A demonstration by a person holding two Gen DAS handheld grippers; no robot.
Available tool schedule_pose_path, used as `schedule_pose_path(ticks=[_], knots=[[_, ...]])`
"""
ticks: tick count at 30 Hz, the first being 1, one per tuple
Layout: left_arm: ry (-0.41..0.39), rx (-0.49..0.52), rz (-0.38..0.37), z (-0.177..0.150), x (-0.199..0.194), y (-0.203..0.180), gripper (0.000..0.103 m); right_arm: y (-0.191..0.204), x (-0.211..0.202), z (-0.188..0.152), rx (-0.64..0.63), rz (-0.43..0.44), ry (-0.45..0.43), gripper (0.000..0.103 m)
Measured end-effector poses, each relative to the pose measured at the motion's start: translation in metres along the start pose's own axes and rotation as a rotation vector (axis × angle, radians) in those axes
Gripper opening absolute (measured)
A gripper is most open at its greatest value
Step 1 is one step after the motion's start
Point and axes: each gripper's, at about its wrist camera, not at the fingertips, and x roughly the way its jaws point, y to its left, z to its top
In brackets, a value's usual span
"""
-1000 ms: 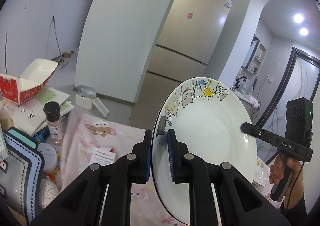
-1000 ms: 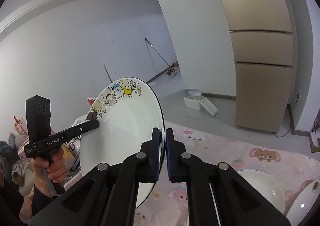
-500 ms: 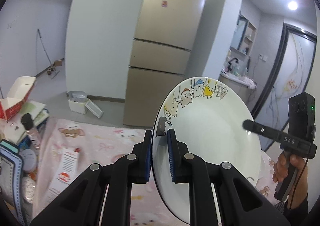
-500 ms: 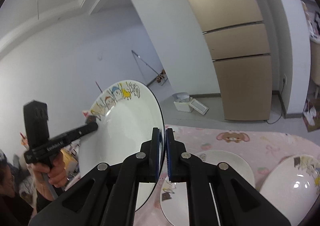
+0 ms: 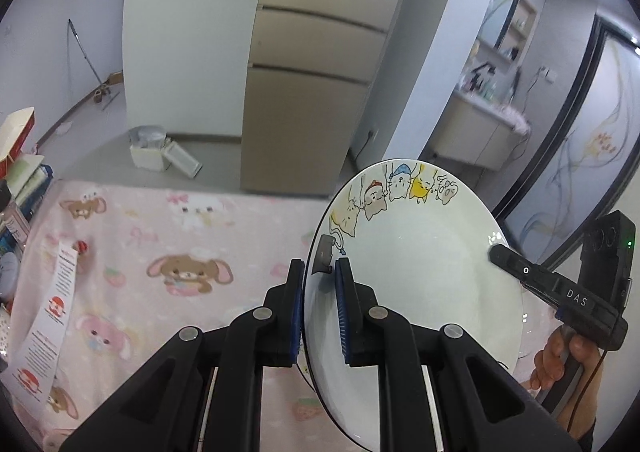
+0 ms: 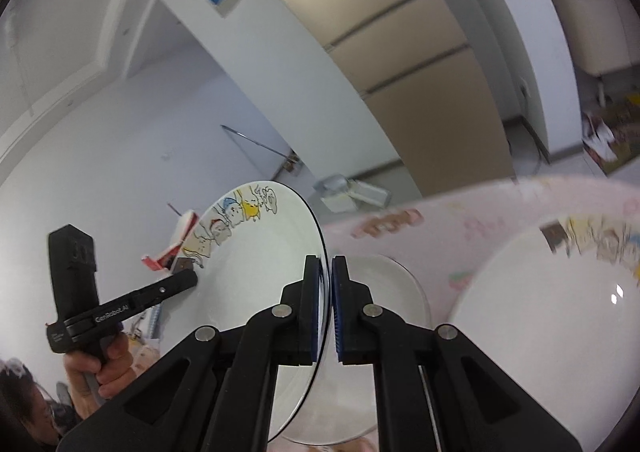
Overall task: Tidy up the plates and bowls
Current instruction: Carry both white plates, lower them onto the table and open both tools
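Observation:
A white plate with cartoon cats on its rim [image 5: 416, 276] is held upright above the pink tablecloth by both grippers. My left gripper [image 5: 318, 272] is shut on its left edge. My right gripper [image 6: 326, 268] is shut on the opposite edge of the same plate [image 6: 260, 252]. The right gripper also shows in the left wrist view [image 5: 496, 252], and the left gripper in the right wrist view [image 6: 188, 276]. Below, a plain white plate [image 6: 400, 292] lies on the table, and a second cartoon plate [image 6: 552, 316] lies to its right.
The table has a pink cartoon cloth [image 5: 160, 252]. A paper leaflet [image 5: 44, 324] and boxes and bottles [image 5: 16, 179] lie at its left edge. A beige fridge [image 5: 312, 71] and a white bin [image 5: 148, 147] stand beyond the table.
Both grippers have swung right and tilted downward with the plate held between them. The table plates now loom larger in the right wrist view; the left-side clutter has slid out of the left view.

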Motion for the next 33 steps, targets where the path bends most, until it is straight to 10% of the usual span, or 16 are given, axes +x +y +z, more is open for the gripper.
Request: schedule_pose_path(ticks=[17, 33], knots=[[0.086, -0.013, 0.056, -0.032, 0.06, 0.016, 0.015, -0.03, 0.043, -0.019, -0.044, -0.148, 0.153, 0.009], [0.098, 0.024, 0.102, -0.037, 0.078, 0.017, 0.017, 0.023, 0.059, -0.044, -0.525, -0.493, 0.191, 0.013]])
